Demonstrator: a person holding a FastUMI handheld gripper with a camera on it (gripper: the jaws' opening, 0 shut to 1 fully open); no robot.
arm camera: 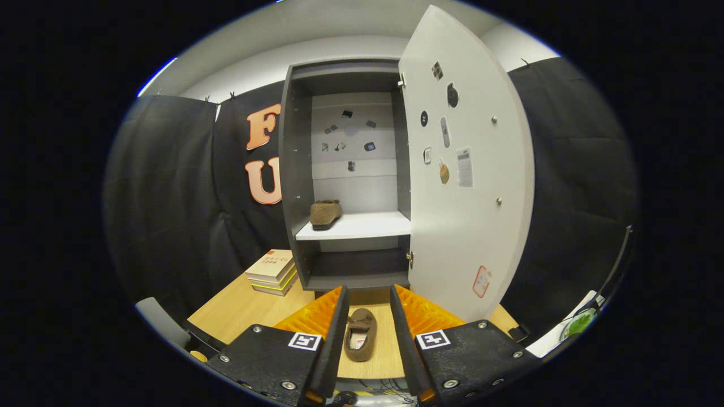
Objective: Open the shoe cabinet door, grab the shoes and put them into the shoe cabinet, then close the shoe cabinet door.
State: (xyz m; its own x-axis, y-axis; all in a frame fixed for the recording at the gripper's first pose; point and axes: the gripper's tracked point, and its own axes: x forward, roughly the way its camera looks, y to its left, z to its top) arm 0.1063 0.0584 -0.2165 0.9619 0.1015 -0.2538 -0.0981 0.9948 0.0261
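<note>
The shoe cabinet point(296, 169) stands on the wooden table point(237, 308), and its white door point(469, 186) is swung wide open to the right. One brown shoe point(325, 213) rests on the left part of the white shelf point(367, 226) inside. A second brown shoe point(360, 334) lies on the table in front of the cabinet, opening upward. My gripper point(367, 299) is open, and this shoe shows between the two fingers without either finger touching it.
A stack of books point(273, 271) lies on the table left of the cabinet. Small stickers dot the door's inner face and the cabinet's back panel. A grey chair back point(161, 322) sits near the table's left corner. Cables hang at the near edge.
</note>
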